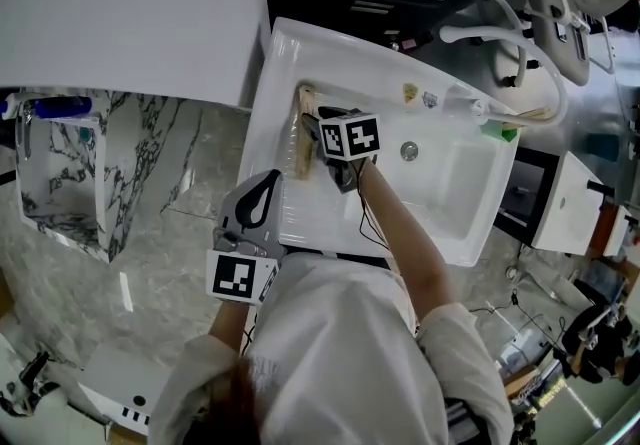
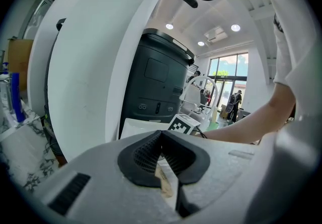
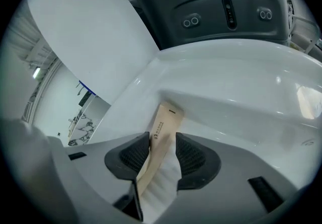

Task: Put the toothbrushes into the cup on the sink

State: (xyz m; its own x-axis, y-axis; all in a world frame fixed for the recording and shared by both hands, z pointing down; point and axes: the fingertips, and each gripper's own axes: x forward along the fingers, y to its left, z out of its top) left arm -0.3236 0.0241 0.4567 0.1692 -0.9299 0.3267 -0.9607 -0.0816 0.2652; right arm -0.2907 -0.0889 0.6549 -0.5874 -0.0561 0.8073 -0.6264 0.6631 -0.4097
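Note:
A toothbrush in a tan paper pack (image 1: 303, 103) leans on the left rim of the white sink (image 1: 330, 53). A pale ribbed thing (image 1: 293, 155) is at its foot; I cannot tell whether it is the cup. My right gripper (image 1: 318, 133) is over it, open. In the right gripper view the pack (image 3: 166, 120) stands between the pads of the right gripper (image 3: 162, 140), against one pad and clear of the other. My left gripper (image 1: 268, 183) hangs at the sink's front left corner. Its pads meet at the tips (image 2: 161, 137). A tan strip (image 2: 163, 177) shows in the gap behind the tips.
A drain (image 1: 409, 150) sits in the basin, and a curved white faucet (image 1: 500, 33) and a green thing (image 1: 505, 133) are at the right end. A marble-patterned shelf (image 1: 60, 163) stands to the left. A white panel (image 1: 130, 13) and a dark machine (image 2: 156, 82) lie beyond the sink.

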